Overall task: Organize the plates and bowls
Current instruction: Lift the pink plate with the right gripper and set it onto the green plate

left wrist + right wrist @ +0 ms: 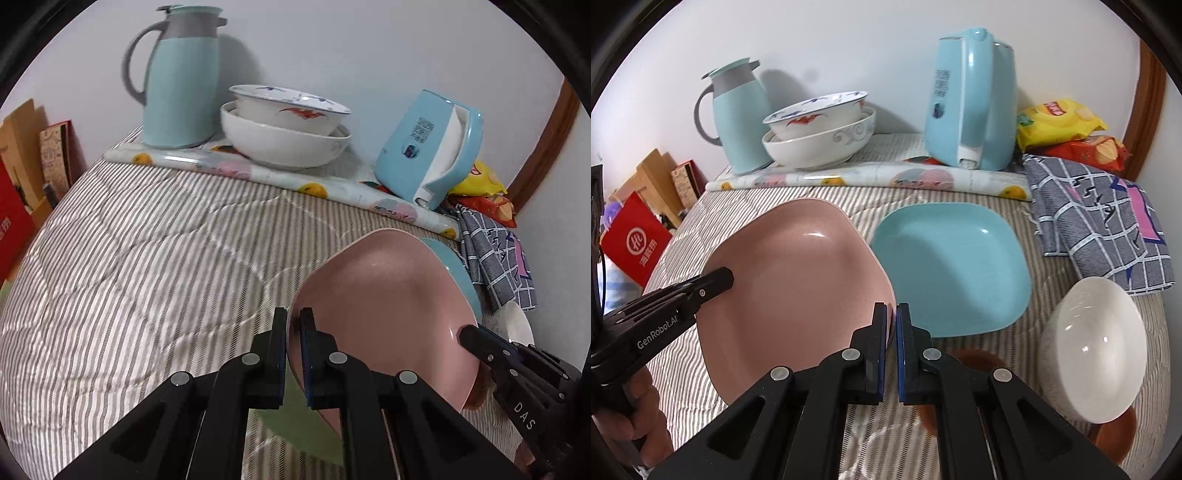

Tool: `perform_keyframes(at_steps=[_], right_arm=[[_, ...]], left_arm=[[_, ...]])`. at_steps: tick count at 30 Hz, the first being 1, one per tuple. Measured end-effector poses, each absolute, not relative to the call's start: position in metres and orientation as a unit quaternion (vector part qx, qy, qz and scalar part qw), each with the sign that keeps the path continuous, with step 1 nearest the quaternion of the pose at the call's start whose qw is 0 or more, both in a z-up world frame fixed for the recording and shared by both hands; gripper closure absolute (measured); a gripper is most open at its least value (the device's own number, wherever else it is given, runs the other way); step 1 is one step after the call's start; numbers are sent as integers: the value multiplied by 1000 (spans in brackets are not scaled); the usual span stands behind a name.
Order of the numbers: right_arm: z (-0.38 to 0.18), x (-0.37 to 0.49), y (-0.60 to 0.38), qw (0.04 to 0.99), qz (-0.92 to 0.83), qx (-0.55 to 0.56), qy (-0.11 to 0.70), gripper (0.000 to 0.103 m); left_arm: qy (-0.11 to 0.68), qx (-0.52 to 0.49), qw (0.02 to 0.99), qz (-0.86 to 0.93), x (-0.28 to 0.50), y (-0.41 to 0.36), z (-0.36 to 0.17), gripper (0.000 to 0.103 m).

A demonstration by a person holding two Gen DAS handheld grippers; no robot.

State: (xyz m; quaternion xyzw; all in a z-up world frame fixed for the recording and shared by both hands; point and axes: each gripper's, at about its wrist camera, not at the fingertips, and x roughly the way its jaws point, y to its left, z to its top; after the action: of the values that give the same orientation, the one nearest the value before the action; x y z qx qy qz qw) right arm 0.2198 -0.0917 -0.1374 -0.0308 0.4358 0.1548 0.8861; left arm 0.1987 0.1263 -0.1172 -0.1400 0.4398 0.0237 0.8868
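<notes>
Striped bedding [746,192] lay under the pink plate [790,280], pinched at opposite rims by the left gripper [293,317] and right gripper [891,314], evidently for stacking onto the blue plate [953,269] just beyond the right gripper.

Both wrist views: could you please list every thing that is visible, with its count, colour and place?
square pink plate: one, pink, tilted, gripped at two opposite edges
square blue plate: one, light blue, flat on the striped cloth, right of the pink one
plain white bowl: one, white, tilted, near right
stacked white bowls: two, white with painted patterns, nested at the back
insulated jug: one, pale blue and grey, back left
electric kettle: one, pale blue, back right
snack bags: two, yellow and red, far right
checked cloth: one, grey-blue, right
left tool: one, black, shut on the pink plate's rim
right tool: one, black, shut on the opposite rim
</notes>
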Motion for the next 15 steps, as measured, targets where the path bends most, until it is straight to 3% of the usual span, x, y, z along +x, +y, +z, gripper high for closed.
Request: perform_keyframes(at_steps=[15], right_arm=[[-160,218,-74,874,153,-60,458,98]], left_arm=[[454,-134,880,34,190,133,-136,95]])
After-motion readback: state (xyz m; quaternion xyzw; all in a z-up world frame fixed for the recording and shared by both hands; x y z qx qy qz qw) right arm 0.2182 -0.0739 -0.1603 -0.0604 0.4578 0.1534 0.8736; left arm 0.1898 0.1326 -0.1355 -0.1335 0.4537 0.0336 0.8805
